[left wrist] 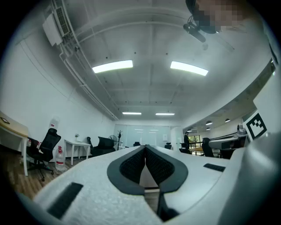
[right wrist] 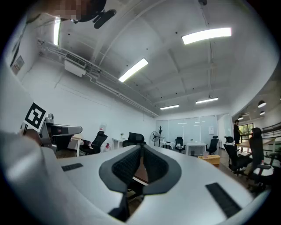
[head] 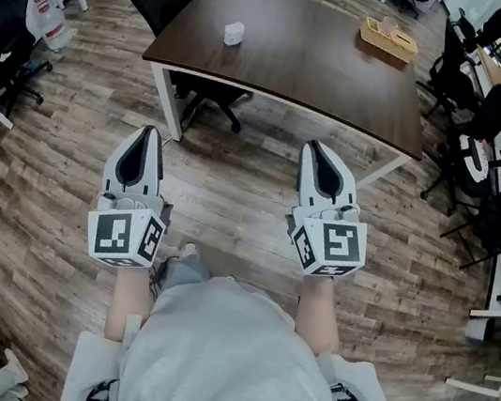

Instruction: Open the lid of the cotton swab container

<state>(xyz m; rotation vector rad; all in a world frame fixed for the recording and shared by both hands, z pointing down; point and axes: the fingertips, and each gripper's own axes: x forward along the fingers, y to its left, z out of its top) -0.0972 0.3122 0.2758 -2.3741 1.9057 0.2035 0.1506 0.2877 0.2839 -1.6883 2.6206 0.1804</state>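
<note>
Left claw (head: 147,130) pressed together, nothing in it. Right claw (head: 315,145) likewise, tips meeting, empty. I hold both roughly level over the wood floor (head: 234,183), short of the table (head: 302,61). Swab container (head: 234,34) sits on the table's left part, well apart from both claws. Basket (head: 389,39) near the far right corner.

On dark table (head: 302,65): white container (head: 234,34), wicker basket (head: 389,40), well apart
</note>
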